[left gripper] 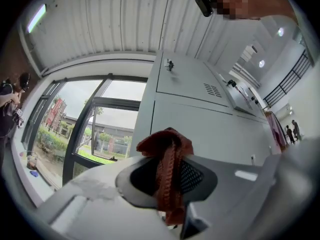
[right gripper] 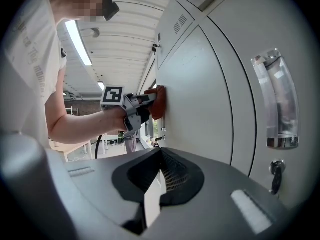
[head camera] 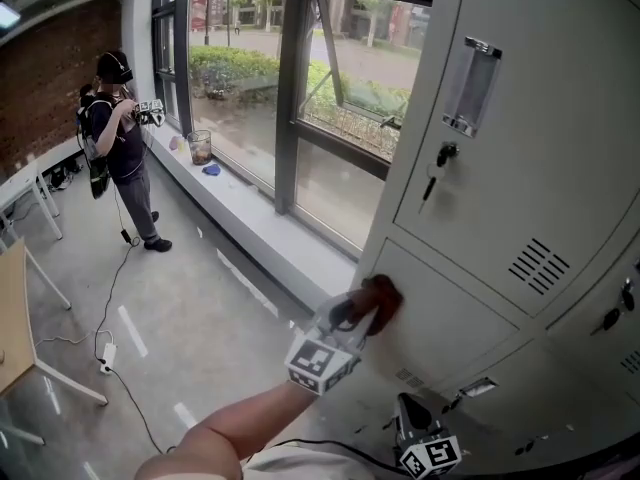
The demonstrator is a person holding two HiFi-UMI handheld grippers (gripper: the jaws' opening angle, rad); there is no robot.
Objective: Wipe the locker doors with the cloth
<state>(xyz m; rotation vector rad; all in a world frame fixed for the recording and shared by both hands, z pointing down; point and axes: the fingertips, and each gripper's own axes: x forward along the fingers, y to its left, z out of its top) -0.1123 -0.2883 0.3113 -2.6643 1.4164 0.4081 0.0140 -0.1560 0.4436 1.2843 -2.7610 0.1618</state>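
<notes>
head view shows left gripper [head camera: 362, 311] clamped on rust-red knitted cloth [head camera: 386, 294], pressing it against pale grey metal locker door [head camera: 455, 323]; right gripper [head camera: 412, 418] sits low, jaws together, empty.

The lower locker door [head camera: 450, 318] lies flat and bare around the cloth [head camera: 383, 293] in the left gripper [head camera: 372, 306]; above, a key [head camera: 440, 160] and a clear handle [head camera: 470, 84] jut out; leftward, open floor [head camera: 200, 308] reaches the window sill [head camera: 250, 223].

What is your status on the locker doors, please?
Left gripper shut on cloth, cloth against locker door. Right gripper shut, empty, low. Nothing in the way.
</notes>
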